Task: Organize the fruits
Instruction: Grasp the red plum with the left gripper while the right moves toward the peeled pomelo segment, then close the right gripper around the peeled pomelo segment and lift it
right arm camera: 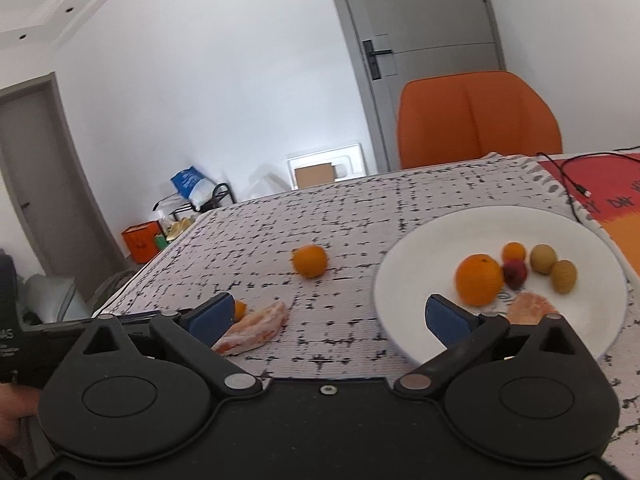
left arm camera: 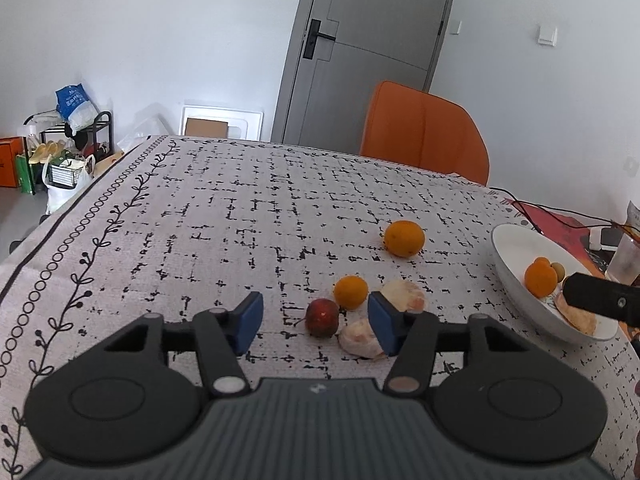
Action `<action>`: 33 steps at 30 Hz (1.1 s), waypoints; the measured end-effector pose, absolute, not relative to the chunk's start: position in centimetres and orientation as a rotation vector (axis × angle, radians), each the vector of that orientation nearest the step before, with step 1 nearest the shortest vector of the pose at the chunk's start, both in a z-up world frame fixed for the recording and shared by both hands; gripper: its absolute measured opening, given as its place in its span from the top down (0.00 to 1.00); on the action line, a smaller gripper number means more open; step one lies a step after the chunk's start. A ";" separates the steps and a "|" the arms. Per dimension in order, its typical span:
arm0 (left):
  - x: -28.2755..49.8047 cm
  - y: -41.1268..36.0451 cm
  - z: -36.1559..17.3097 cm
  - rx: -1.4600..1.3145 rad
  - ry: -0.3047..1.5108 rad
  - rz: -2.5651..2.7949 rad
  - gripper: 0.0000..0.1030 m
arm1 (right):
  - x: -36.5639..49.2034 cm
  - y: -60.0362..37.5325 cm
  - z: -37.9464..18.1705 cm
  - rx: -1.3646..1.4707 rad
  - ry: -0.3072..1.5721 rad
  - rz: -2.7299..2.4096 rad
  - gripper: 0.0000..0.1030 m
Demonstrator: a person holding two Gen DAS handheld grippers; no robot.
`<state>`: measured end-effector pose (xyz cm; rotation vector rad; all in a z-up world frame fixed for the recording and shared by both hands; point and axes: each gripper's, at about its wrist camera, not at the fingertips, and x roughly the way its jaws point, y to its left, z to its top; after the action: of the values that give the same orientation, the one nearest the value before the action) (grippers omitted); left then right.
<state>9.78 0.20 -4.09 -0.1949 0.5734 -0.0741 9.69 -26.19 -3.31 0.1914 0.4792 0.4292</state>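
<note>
My left gripper [left arm camera: 316, 322] is open and low over the tablecloth. A small dark red fruit [left arm camera: 322, 317] lies between its fingers. A small orange [left arm camera: 351, 292] and two peeled citrus pieces [left arm camera: 403, 295] [left arm camera: 360, 339] lie by its right finger. A larger orange [left arm camera: 404, 238] lies farther off. A white plate [right arm camera: 420, 240] holds an orange [right arm camera: 479, 279], a small orange, a red fruit, two yellowish fruits [right arm camera: 543, 258] and a peeled piece [right arm camera: 530, 307]. My right gripper [right arm camera: 332, 320] is open and empty at the plate's near left rim.
An orange chair [left arm camera: 424, 132] stands at the table's far edge. A black cable [right arm camera: 568, 176] and a red-orange mat lie past the plate. A clear cup [left arm camera: 624, 260] and a small white box stand right of the plate [left arm camera: 516, 280]. Clutter stands on the floor at far left.
</note>
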 end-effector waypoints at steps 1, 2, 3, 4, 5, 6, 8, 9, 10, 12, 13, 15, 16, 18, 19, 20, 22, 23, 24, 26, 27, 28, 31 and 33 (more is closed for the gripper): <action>10.0 0.2 -4.2 -0.199 0.576 -0.079 0.52 | 9.7 -25.9 -3.3 0.185 0.479 0.438 0.02; 10.1 0.2 -4.3 -0.202 0.579 -0.081 0.55 | 9.6 -25.7 -3.2 0.180 0.480 0.445 0.03; 10.3 0.2 -4.5 -0.205 0.581 -0.080 0.57 | 9.7 -25.5 -3.2 0.177 0.483 0.451 0.05; 10.4 0.3 -4.6 -0.210 0.583 -0.078 0.57 | 9.8 -25.2 -3.2 0.175 0.487 0.457 0.06; 10.5 0.3 -4.7 -0.217 0.586 -0.079 0.58 | 9.9 -25.0 -3.3 0.176 0.491 0.461 0.07; 10.7 0.4 -4.8 -0.221 0.588 -0.082 0.60 | 10.0 -24.8 -3.3 0.176 0.496 0.463 0.10; 11.0 0.3 -5.1 -0.218 0.596 -0.088 0.66 | 10.2 -24.4 -3.4 0.171 0.510 0.468 0.15; 11.2 0.3 -5.3 -0.215 0.607 -0.088 0.74 | 10.3 -24.2 -3.4 0.169 0.516 0.471 0.17; 11.3 0.4 -5.5 -0.218 0.618 -0.091 0.78 | 10.4 -23.9 -3.5 0.167 0.522 0.475 0.18; 11.2 0.8 -5.5 -0.236 0.616 -0.098 0.80 | 10.6 -23.6 -3.6 0.164 0.530 0.481 0.18; 11.0 0.9 -5.3 -0.235 0.610 -0.100 0.81 | 10.7 -23.3 -3.7 0.159 0.533 0.485 0.18; 10.7 1.1 -5.0 -0.226 0.600 -0.095 0.83 | 10.7 -22.7 -3.8 0.149 0.538 0.496 0.18; 10.4 1.4 -4.9 -0.230 0.597 -0.091 0.83 | 10.8 -22.4 -3.9 0.143 0.542 0.501 0.18; 10.2 2.0 -4.8 -0.242 0.594 -0.079 0.83 | 10.9 -21.6 -4.0 0.133 0.546 0.515 0.18; 10.1 2.2 -4.8 -0.244 0.594 -0.072 0.83 | 11.0 -21.3 -4.1 0.127 0.547 0.523 0.18; 10.0 2.5 -4.8 -0.248 0.593 -0.064 0.83 | 11.0 -21.0 -4.2 0.121 0.550 0.530 0.18; 9.8 3.0 -4.8 -0.258 0.593 -0.057 0.83 | 11.2 -20.4 -4.3 0.110 0.558 0.543 0.18; 9.6 3.2 -4.8 -0.260 0.590 -0.054 0.83 | 11.3 -20.1 -4.4 0.105 0.563 0.547 0.18; 9.5 3.4 -4.7 -0.260 0.588 -0.051 0.83 | 11.4 -19.8 -4.5 0.101 0.568 0.549 0.18; 9.2 3.8 -4.6 -0.266 0.581 -0.046 0.83 | 11.6 -19.2 -4.7 0.088 0.576 0.556 0.17; 9.1 4.0 -4.6 -0.269 0.576 -0.046 0.83 | 11.7 -18.9 -4.7 0.077 0.581 0.555 0.16; 9.0 4.2 -4.5 -0.271 0.574 -0.046 0.83 | 11.8 -18.4 -4.7 0.061 0.586 0.554 0.15; 8.7 4.8 -4.4 -0.275 0.563 -0.042 0.83 | 12.1 -17.4 -4.9 0.031 0.599 0.559 0.11; 8.5 5.2 -4.3 -0.280 0.559 -0.035 0.83 | 12.3 -16.8 -5.0 0.014 0.600 0.569 0.07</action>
<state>8.49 5.24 -4.30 -0.2802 0.5588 -0.0348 12.25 -16.80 -4.99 0.0139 0.5998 0.5689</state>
